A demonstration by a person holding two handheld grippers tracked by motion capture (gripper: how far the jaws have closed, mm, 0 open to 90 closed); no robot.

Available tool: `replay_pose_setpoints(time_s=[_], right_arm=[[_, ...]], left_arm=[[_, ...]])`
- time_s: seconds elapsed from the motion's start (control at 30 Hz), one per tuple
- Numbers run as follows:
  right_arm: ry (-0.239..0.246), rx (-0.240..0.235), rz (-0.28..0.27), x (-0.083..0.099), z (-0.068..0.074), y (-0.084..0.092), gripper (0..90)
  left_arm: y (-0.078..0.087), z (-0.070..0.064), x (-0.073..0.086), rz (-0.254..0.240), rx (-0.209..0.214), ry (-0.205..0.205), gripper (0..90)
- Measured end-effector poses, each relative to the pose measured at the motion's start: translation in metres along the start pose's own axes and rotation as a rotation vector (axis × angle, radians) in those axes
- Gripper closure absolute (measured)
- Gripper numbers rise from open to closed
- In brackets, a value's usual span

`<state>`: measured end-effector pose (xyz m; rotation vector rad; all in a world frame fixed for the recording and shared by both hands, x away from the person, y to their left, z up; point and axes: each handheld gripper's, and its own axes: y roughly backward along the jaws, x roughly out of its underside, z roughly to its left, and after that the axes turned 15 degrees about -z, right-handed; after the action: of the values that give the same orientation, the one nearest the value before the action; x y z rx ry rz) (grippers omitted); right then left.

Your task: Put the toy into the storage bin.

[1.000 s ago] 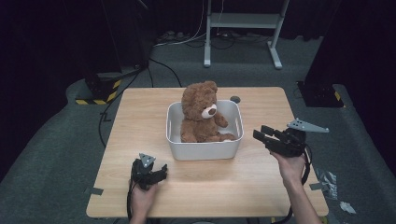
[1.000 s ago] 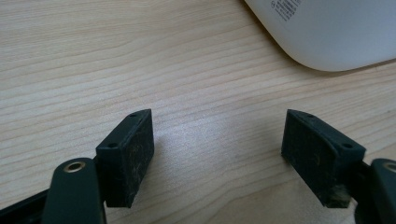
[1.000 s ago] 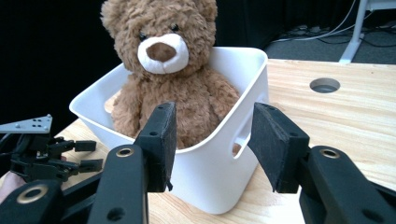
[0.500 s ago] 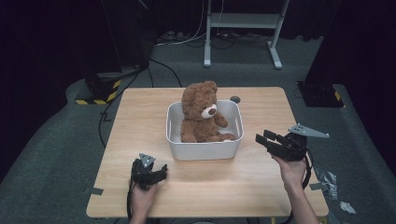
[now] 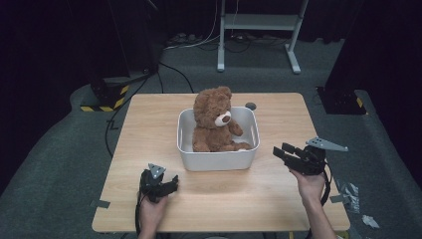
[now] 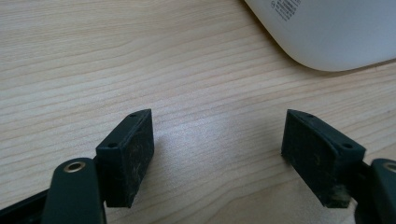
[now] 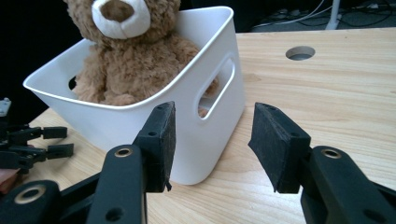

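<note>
Fluffy brown plush teddy bear (image 5: 214, 122), smooth matt white plastic bin (image 5: 217, 160), pale wood-grain table (image 5: 149, 129) (faint sheen), scuffed matt black gripper pads (image 7: 161, 140)

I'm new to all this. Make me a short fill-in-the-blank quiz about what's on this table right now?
1. The teddy bear sits inside a white ____.
2. The jaws of the left hand-held gripper stand open with only bare ____ between them.
3. The right hand-held gripper points at the corner of the tub beside its cut-out ____.
4. The table top is made of light ____.

Missing words: tub; table; handle; wood
</note>
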<state>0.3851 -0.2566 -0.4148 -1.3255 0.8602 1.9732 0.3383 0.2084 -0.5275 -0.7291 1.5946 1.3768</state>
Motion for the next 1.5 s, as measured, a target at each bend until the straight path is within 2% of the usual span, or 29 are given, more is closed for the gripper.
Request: replay_pose_setpoints(time_s=[0.3, 0.8, 1.1, 1.23, 1.5], right_arm=[[-0.002, 0.028, 0.026, 0.012, -0.005, -0.002, 49.9], [-0.012, 0.037, 0.046, 0.024, -0.01, -0.006, 49.9], [0.006, 0.08, 0.073, 0.037, -0.018, -0.013, 49.9], [-0.007, 0.104, 0.096, 0.044, -0.024, -0.015, 49.9], [-0.008, 0.123, 0.114, 0.049, -0.028, -0.019, 49.9]], left_arm=[[0.0, 0.0, 0.0, 0.003, -0.001, -0.001, 25.3], [0.0, 0.0, 0.0, 0.001, -0.001, 0.0, 25.3], [0.0, 0.0, 0.0, 0.003, -0.002, -0.002, 25.2], [0.0, 0.0, 0.0, 0.003, -0.002, -0.002, 25.2], [0.0, 0.0, 0.0, 0.003, -0.002, -0.002, 25.2]])
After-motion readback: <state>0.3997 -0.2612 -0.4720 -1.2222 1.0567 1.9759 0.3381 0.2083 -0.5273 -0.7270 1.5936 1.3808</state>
